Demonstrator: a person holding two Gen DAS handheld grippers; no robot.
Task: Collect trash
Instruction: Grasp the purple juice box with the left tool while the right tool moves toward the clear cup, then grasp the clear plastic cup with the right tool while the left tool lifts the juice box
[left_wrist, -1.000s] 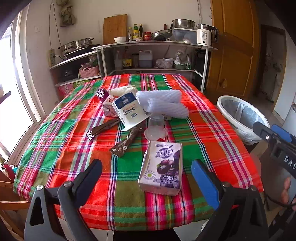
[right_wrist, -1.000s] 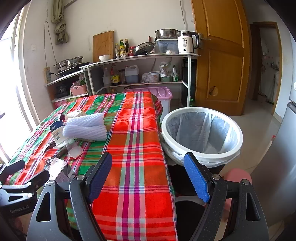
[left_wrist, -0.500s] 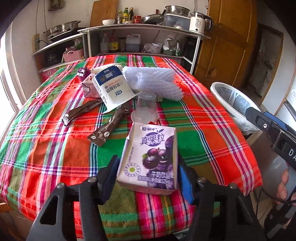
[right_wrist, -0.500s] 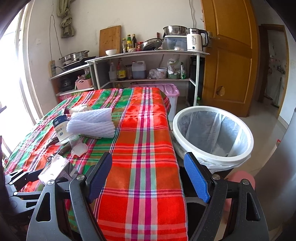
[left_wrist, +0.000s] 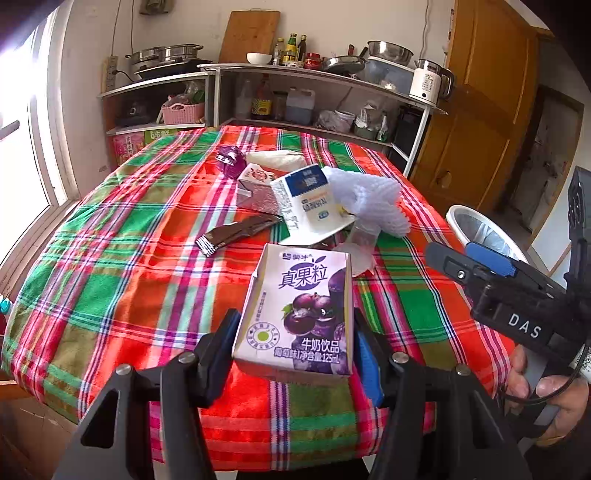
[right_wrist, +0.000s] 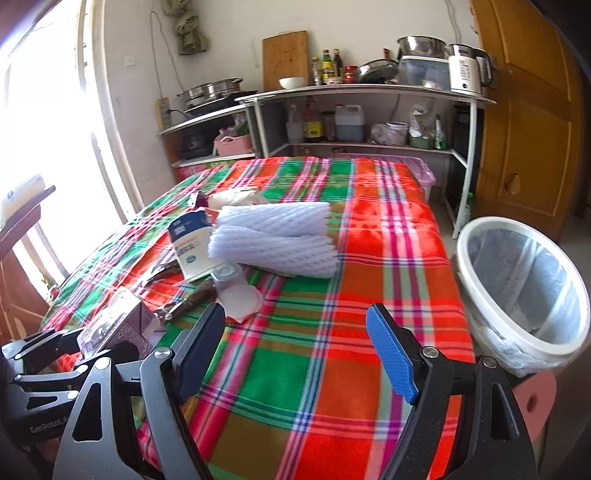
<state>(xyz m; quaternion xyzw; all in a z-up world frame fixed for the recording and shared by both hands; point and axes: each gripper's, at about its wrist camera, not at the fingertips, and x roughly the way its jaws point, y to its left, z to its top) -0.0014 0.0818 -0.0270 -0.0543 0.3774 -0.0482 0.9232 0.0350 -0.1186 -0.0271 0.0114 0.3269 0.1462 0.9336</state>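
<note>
Left gripper (left_wrist: 295, 350) pinches the purple carton (left_wrist: 299, 314) from both sides, black pad on its left face, blue pad on its right; the jaws closed onto it within the last second. Carton sits at the near edge of the table (left_wrist: 110, 280), upright-ish, printed face toward the camera; can't tell if its base is touching the cloth or lifted. In the right wrist view the same carton (right_wrist: 118, 325) shows at far left between the left gripper's fingers (right_wrist: 44, 343).

Right gripper (right_wrist: 295, 347) is spread wide with nothing between the pads, over bare plaid cloth near the table's right side. From the left wrist view it sits to the right of the carton, well apart from it, with a hand (left_wrist: 546, 387) on its grip.

Other trash further back on the table: blue-white carton (left_wrist: 310, 199), pink carton (left_wrist: 255, 184) just behind it, white foam net (left_wrist: 369, 199) beside it on the right, clear cup (left_wrist: 362, 240) lying with its lid just past the purple carton, dark wrapper (left_wrist: 236, 234) to the left, purple foil (left_wrist: 231, 160) and a cream bag (left_wrist: 275, 158) at the back.

Bin (right_wrist: 517, 288) stands on the floor, off the table's right edge, lined with a bag, near the right gripper and well apart from the purple carton.
</note>
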